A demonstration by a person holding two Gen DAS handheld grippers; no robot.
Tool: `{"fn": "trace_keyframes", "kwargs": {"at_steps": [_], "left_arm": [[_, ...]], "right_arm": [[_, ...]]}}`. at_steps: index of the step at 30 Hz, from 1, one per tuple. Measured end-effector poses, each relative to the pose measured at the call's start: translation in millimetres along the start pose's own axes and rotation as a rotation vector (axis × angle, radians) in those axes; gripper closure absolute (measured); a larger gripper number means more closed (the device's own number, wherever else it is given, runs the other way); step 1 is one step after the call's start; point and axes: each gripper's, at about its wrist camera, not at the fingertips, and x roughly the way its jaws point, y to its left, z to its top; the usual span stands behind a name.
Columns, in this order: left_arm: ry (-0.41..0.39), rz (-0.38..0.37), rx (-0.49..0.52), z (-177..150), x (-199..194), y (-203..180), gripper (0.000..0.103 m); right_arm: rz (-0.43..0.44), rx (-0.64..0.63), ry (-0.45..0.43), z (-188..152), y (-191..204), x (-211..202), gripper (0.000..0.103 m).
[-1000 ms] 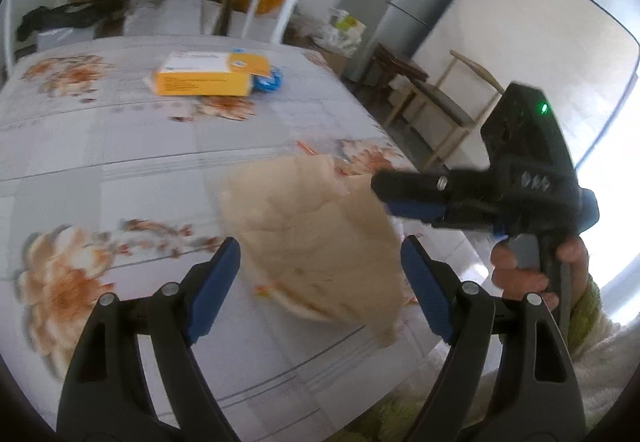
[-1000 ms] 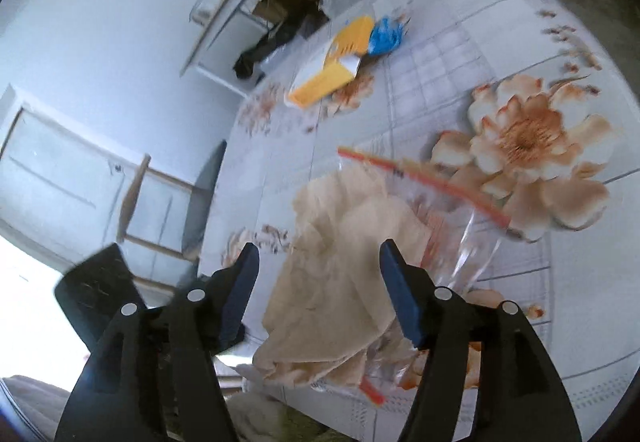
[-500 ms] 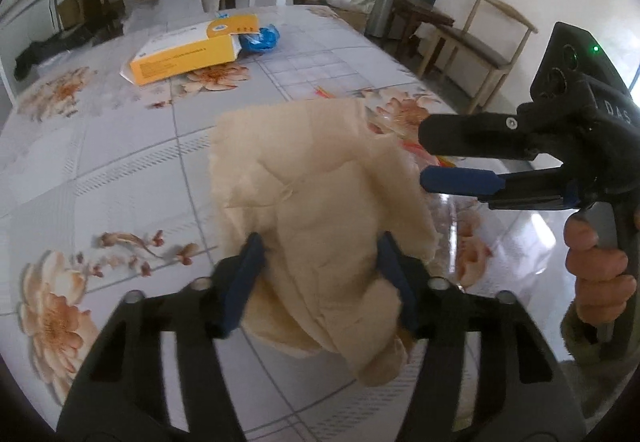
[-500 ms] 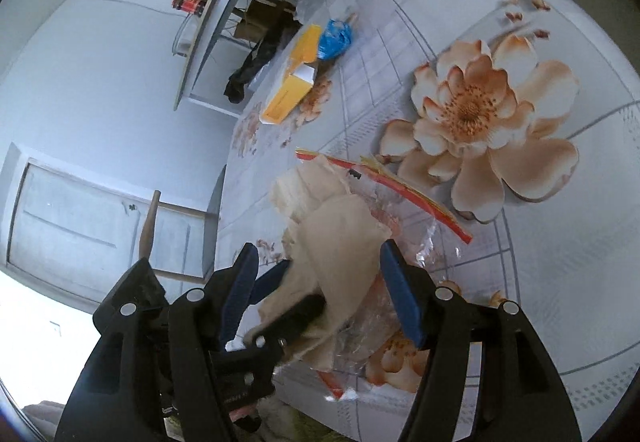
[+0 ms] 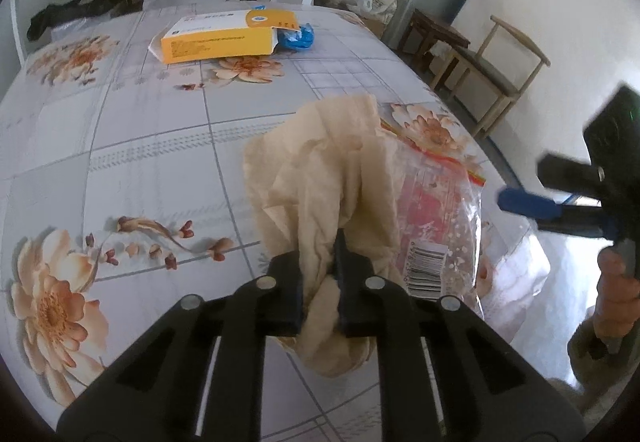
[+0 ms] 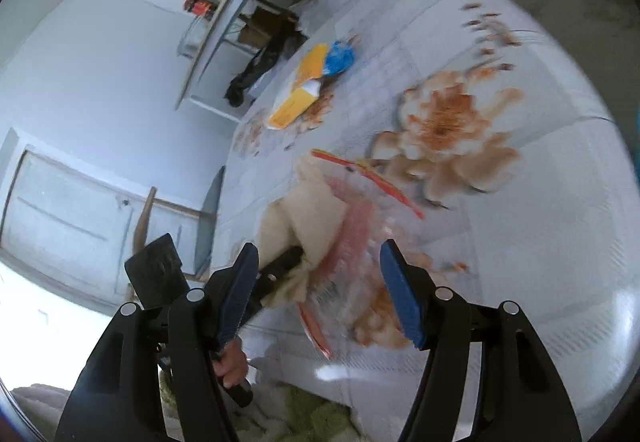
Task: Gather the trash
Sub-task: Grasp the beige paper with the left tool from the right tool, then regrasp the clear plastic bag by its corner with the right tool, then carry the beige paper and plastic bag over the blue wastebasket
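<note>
The left hand-held gripper (image 5: 318,284) is clamped on a crumpled beige paper napkin (image 5: 320,182) near the table's (image 5: 152,146) near edge, beside a clear plastic bag (image 5: 436,218); the right hand-held gripper (image 6: 320,298) is spread wide above the bag

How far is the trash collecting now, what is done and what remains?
Nothing looks collected yet. In hand: the left tongs are shut on the crumpled beige paper, beside the clear zip bag. The right tongs are open near that bag, gripping nothing. Left: the bag, the yellow box and the blue wrapper lie on the table.
</note>
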Motion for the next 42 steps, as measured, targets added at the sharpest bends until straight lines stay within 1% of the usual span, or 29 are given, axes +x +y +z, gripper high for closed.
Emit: {"fn": "trace_keyframes", "kwargs": {"at_steps": [2, 4, 7, 9, 11, 13, 15, 16, 17, 19, 21, 22, 24, 27, 28, 30, 32, 34, 36, 37, 39, 41, 42], "left_arm": [[0.001, -0.015, -0.022, 0.9, 0.8, 3.3, 0.093], [0.005, -0.034, -0.049, 1.3, 1.1, 7.3, 0.093], [0.01, -0.048, -0.073, 1.8, 1.6, 10.1, 0.094], [0.011, -0.053, -0.081, 1.9, 1.8, 11.0, 0.094], [0.01, -0.06, -0.093, 1.8, 1.7, 12.6, 0.094], [0.006, -0.072, -0.111, 1.7, 2.3, 15.2, 0.094], [0.004, -0.08, -0.127, 1.1, 2.0, 17.2, 0.094], [0.003, -0.081, -0.134, 0.8, 1.6, 18.1, 0.094], [0.003, -0.077, -0.138, 0.5, 0.8, 18.4, 0.094], [-0.001, -0.063, -0.143, -0.2, -3.6, 19.7, 0.094], [-0.013, -0.043, -0.133, -1.1, -11.7, 20.0, 0.094], [-0.018, -0.03, -0.123, -1.2, -15.2, 19.4, 0.094], [-0.018, 0.025, -0.088, -1.5, -18.7, 17.1, 0.094], [0.006, 0.093, -0.052, -3.6, -15.1, 14.8, 0.094], [0.009, 0.1, -0.046, -4.2, -14.5, 14.4, 0.094], [0.005, 0.129, -0.014, -5.1, -13.4, 9.2, 0.094], [0.005, 0.176, 0.043, -5.8, -11.3, 1.0, 0.093], [0.005, 0.199, 0.089, -6.3, -8.6, -5.0, 0.087], [0.006, 0.197, 0.108, -7.5, -7.8, -10.3, 0.075], [0.008, 0.197, 0.108, -7.5, -7.3, -12.3, 0.072], [0.015, 0.197, 0.118, -7.4, -5.4, -16.9, 0.061], [0.022, 0.203, 0.135, -8.3, -3.1, -22.1, 0.055], [0.022, 0.215, 0.147, -9.3, -2.5, -24.8, 0.055]], "right_arm": [[-0.034, 0.029, 0.001, -4.1, -7.7, -2.7, 0.041], [-0.049, 0.06, 0.011, -8.4, -15.0, 1.6, 0.041], [-0.044, 0.099, 0.033, -11.1, -21.2, 17.4, 0.042], [-0.021, 0.13, 0.052, -12.2, -25.2, 30.5, 0.053], [0.019, 0.162, 0.062, -12.0, -26.2, 44.7, 0.066], [0.01, 0.148, 0.058, -10.4, -18.5, 54.6, 0.069], [0.0, 0.148, 0.062, -8.7, -14.1, 64.4, 0.076], [-0.018, 0.143, 0.067, -9.3, -11.5, 68.5, 0.087], [-0.044, 0.134, 0.072, -8.9, -9.1, 71.7, 0.094], [-0.087, 0.111, 0.074, -8.3, -4.5, 71.0, 0.095], [-0.175, 0.068, 0.044, -7.2, -0.2, 60.3, 0.095], [-0.194, 0.061, 0.031, -5.3, 0.5, 55.9, 0.095], [-0.222, 0.069, 0.005, -3.2, -4.9, 44.5, 0.095], [-0.239, 0.1, -0.015, -0.7, -14.5, 38.0, 0.095], [-0.226, 0.114, -0.022, 0.0, -18.3, 36.2, 0.095], [-0.23, 0.121, -0.035, 0.9, -19.9, 33.7, 0.095], [-0.237, 0.117, -0.044, 1.0, -20.5, 31.9, 0.095], [-0.237, 0.12, -0.051, 2.5, -20.7, 31.8, 0.095], [-0.236, 0.13, -0.058, 4.3, -22.4, 30.5, 0.095], [-0.235, 0.133, -0.06, 2.7, -25.4, 28.5, 0.095], [-0.231, 0.148, -0.063, 3.3, -29.0, 27.1, 0.095], [-0.217, 0.165, -0.067, 1.5, -32.3, 26.9, 0.095], [-0.206, 0.175, -0.07, 0.9, -33.9, 26.8, 0.095]]}}
